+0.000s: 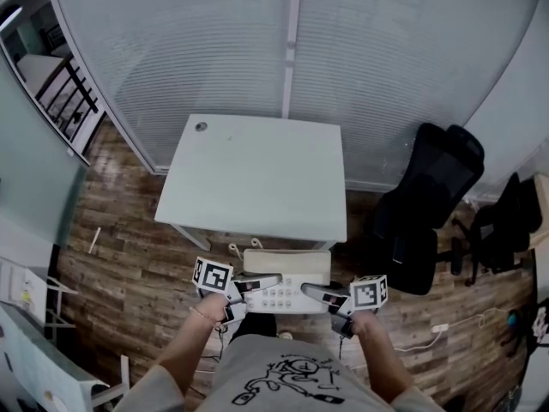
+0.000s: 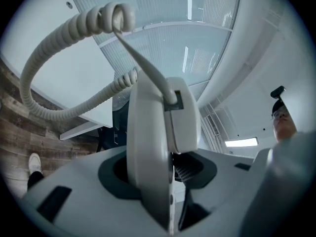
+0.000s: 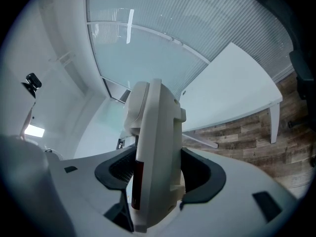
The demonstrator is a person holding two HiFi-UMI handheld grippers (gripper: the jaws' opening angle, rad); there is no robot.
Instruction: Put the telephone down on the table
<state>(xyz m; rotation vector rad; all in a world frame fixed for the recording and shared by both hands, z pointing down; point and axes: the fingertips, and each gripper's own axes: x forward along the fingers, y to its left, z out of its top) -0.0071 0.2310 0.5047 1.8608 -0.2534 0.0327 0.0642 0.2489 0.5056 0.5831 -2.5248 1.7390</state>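
A white desk telephone (image 1: pixel 283 283) with a keypad and its handset hangs in the air just in front of the near edge of the white table (image 1: pixel 257 178). My left gripper (image 1: pixel 269 281) is shut on its left side and my right gripper (image 1: pixel 311 293) on its right side. In the left gripper view the telephone's edge (image 2: pixel 153 147) stands clamped between the dark pads (image 2: pixel 118 174) of the left gripper (image 2: pixel 158 169), and its coiled cord (image 2: pixel 54 48) loops up to the left. In the right gripper view the other edge (image 3: pixel 155 152) sits pressed inside the right gripper (image 3: pixel 158 174).
Two black office chairs (image 1: pixel 429 204) stand to the right of the table. A frosted glass wall with blinds (image 1: pixel 292 41) runs behind it. The table has a small round hole (image 1: pixel 201 127) at its far left corner. White shelving (image 1: pixel 34 342) is at the lower left on the wooden floor (image 1: pixel 129 264).
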